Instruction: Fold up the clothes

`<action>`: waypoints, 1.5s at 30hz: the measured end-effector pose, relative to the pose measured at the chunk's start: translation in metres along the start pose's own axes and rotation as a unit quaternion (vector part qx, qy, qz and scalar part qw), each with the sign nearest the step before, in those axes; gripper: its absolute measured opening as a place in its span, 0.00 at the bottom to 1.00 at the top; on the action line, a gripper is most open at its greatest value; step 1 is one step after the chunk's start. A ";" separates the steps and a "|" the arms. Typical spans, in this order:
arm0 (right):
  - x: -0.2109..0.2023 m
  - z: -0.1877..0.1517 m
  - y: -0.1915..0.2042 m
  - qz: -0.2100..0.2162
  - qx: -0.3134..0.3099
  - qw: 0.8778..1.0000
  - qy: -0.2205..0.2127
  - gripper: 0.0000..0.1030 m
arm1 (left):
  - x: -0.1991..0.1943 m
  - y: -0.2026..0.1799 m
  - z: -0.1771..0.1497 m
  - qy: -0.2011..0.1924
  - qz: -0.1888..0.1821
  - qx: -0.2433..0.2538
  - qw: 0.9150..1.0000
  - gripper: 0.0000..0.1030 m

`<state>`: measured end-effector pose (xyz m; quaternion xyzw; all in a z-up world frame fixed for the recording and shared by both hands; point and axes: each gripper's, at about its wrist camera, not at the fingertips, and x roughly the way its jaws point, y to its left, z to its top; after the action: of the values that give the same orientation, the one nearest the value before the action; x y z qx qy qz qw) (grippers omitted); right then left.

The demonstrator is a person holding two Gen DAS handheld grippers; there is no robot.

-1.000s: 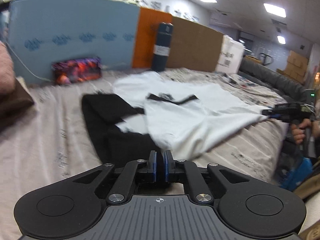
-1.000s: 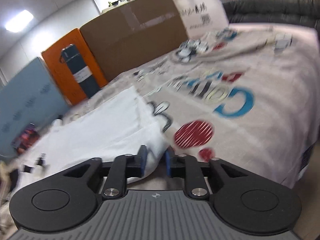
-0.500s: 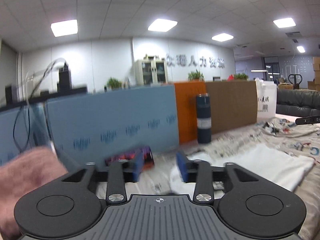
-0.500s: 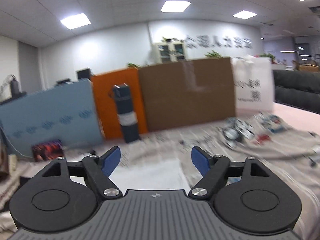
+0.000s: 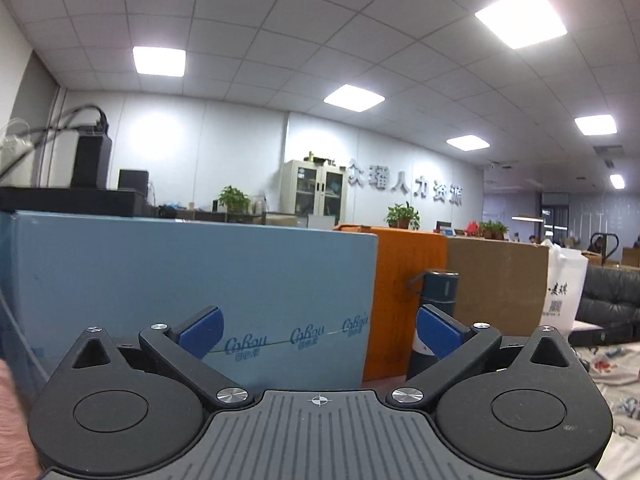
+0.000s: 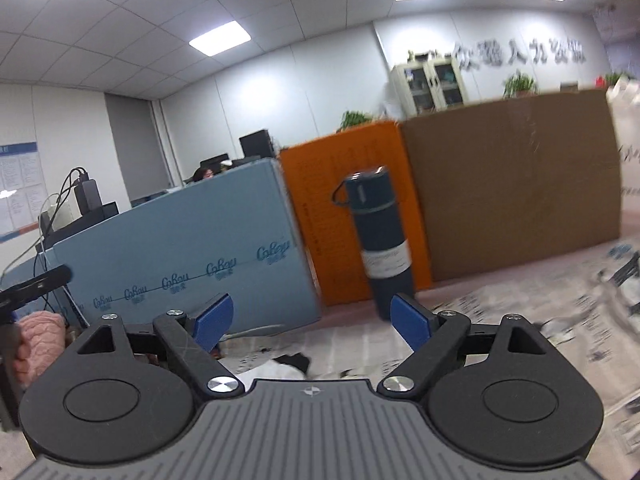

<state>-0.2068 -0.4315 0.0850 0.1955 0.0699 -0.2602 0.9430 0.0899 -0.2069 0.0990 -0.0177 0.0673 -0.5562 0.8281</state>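
My left gripper [image 5: 318,330] is open and empty, tilted up toward the boards and the ceiling; no clothes show in its view. My right gripper [image 6: 312,320] is open and empty, raised above the table. Just beyond its body a small part of the white garment [image 6: 276,370] with a black piece [image 6: 296,359] lies on the printed cloth-covered table [image 6: 500,312]. The rest of the clothes is hidden below both grippers.
A blue board [image 5: 200,280], an orange board [image 5: 408,280] and a brown cardboard [image 5: 500,284] stand along the table's far edge. A dark blue flask [image 6: 380,232] stands before them. A white bag [image 5: 564,292] is at the right. Pink fabric [image 6: 40,332] lies at the left.
Both grippers let go of the clothes, opened wide and rose, tilting up from the table toward the boards and the ceiling. The right view has swung left.
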 end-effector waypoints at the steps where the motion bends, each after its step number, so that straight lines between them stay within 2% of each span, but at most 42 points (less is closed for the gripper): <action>1: 0.013 -0.004 -0.001 0.006 0.019 1.000 0.008 0.83 | 0.014 0.004 -0.003 0.019 -0.011 -0.018 1.000 1.00; 5: 0.051 -0.034 -0.007 0.034 0.085 0.994 0.061 0.83 | 0.065 0.014 -0.027 0.105 -0.055 -0.069 0.990 1.00; 7: 0.065 -0.050 -0.012 0.049 0.104 0.990 0.084 0.83 | 0.088 0.019 -0.043 0.148 -0.078 -0.091 0.982 0.99; 10: 0.073 -0.065 -0.021 0.045 0.111 0.986 0.114 0.83 | 0.117 0.024 -0.068 0.200 -0.113 -0.122 0.965 0.95; 12: 0.075 -0.069 -0.025 0.051 0.123 0.983 0.125 0.83 | 0.133 0.025 -0.085 0.226 -0.125 -0.135 0.957 0.93; 15: 0.076 -0.071 -0.027 0.061 0.136 0.981 0.127 0.83 | 0.153 0.025 -0.107 0.260 -0.129 -0.148 0.946 0.82; 19: 0.077 -0.074 -0.025 0.064 0.130 0.981 0.132 0.83 | 0.175 0.017 -0.126 0.290 -0.122 -0.145 0.938 0.77; 21: 0.078 -0.077 -0.024 0.063 0.128 0.980 0.137 0.83 | 0.180 0.010 -0.128 0.290 -0.122 -0.128 0.941 0.76; 23: 0.081 -0.079 -0.023 0.062 0.127 0.979 0.144 0.83 | 0.183 0.003 -0.128 0.296 -0.124 -0.114 0.940 0.58; 24: 0.083 -0.080 -0.023 0.062 0.126 0.979 0.149 0.83 | 0.184 -0.002 -0.128 0.301 -0.125 -0.102 0.940 0.37; 25: 0.084 -0.081 -0.023 0.061 0.126 0.978 0.154 0.83 | 0.184 -0.007 -0.129 0.303 -0.128 -0.087 0.940 0.23; 27: 0.084 -0.083 -0.022 0.060 0.126 0.977 0.160 0.83 | 0.181 -0.015 -0.129 0.300 -0.134 -0.058 0.943 0.13; 29: 0.085 -0.084 -0.023 0.060 0.128 0.977 0.161 0.83 | 0.172 -0.015 -0.123 0.279 -0.138 -0.053 0.949 0.02; 34: 0.087 -0.086 -0.032 0.069 0.164 0.969 0.170 0.83 | 0.128 -0.010 -0.103 0.201 -0.191 -0.064 0.959 0.01; 37: 0.085 -0.086 -0.040 0.086 0.204 0.963 0.152 0.83 | 0.098 -0.019 -0.099 0.183 -0.195 -0.042 0.963 0.01; 40: 0.085 -0.088 -0.050 0.105 0.253 0.950 0.151 0.83 | 0.072 -0.034 -0.101 0.173 -0.205 0.000 0.963 0.01; 43: 0.088 -0.090 -0.056 0.117 0.287 0.937 0.159 0.83 | 0.050 -0.054 -0.108 0.180 -0.223 0.070 0.956 0.01; 45: 0.089 -0.091 -0.058 0.121 0.297 0.933 0.162 0.83 | 0.041 -0.067 -0.117 0.202 -0.236 0.129 0.942 0.02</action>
<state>-0.1633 -0.4817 -0.0378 0.5128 0.1177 -0.1181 0.8422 0.0277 -0.2648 -0.0137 0.1864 0.1546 -0.7318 0.6371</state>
